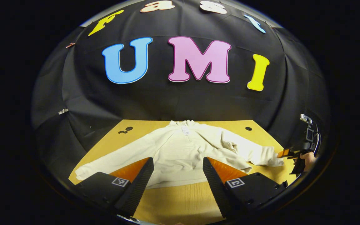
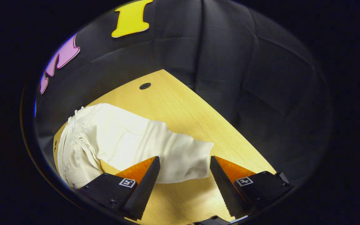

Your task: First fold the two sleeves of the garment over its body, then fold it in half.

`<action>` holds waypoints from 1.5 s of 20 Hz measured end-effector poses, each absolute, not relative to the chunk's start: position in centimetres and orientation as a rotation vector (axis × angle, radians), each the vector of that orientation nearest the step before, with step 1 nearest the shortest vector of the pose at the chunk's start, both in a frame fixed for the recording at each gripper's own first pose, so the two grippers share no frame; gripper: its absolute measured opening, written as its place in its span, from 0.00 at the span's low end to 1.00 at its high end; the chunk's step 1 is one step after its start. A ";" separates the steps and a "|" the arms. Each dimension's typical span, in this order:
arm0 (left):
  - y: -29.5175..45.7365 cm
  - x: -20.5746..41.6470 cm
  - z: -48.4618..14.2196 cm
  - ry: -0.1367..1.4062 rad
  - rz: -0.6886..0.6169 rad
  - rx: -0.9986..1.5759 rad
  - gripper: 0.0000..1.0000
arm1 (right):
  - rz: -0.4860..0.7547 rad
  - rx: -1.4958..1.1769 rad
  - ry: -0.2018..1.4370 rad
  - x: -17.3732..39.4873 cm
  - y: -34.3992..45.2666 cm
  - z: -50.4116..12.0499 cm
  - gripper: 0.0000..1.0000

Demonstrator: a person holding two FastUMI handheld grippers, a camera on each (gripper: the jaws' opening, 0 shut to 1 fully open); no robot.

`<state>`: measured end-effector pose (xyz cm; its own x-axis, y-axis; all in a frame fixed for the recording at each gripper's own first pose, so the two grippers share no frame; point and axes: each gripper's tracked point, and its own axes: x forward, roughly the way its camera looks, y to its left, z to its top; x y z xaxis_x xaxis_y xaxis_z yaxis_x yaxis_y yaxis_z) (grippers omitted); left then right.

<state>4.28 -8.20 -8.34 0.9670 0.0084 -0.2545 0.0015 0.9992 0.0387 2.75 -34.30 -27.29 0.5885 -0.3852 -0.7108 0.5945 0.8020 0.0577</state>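
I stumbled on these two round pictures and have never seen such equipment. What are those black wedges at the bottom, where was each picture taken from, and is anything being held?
There is no robot here: a person holds a two-finger claw in each hand, and a fisheye camera rides on each claw. The black wedges are that claw's own fingers.

The left gripper view looks over the left claw at a cream sweatshirt lying flat on a wooden table, sleeves spread out. Far right, you see the other claw in a hand.

The right gripper view looks past the right claw, right at the cuff of one sleeve.

Both claws are open and hold nothing; no sleeve is folded yet.
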 end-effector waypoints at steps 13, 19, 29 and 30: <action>-8.5 5.3 -8.2 0.295 0.036 0.045 0.97 | -0.573 0.254 0.859 4.1 -34.9 -31.1 0.93; -7.5 5.5 -8.2 0.303 0.050 0.034 0.97 | -0.488 0.231 0.861 5.5 -32.8 -31.5 0.27; -3.7 5.1 -7.8 0.315 0.116 0.011 0.97 | -0.422 0.347 0.778 8.5 -31.3 -27.9 0.07; -3.2 5.1 -7.9 0.315 0.125 0.005 0.97 | -0.410 0.337 0.764 9.4 -30.8 -26.8 0.07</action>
<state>5.06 -3.21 -7.94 0.9430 0.1233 -0.3092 -0.1217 0.9923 0.0246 9.44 -30.82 -26.81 0.6504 -0.2342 -0.7226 0.4732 0.8690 0.1444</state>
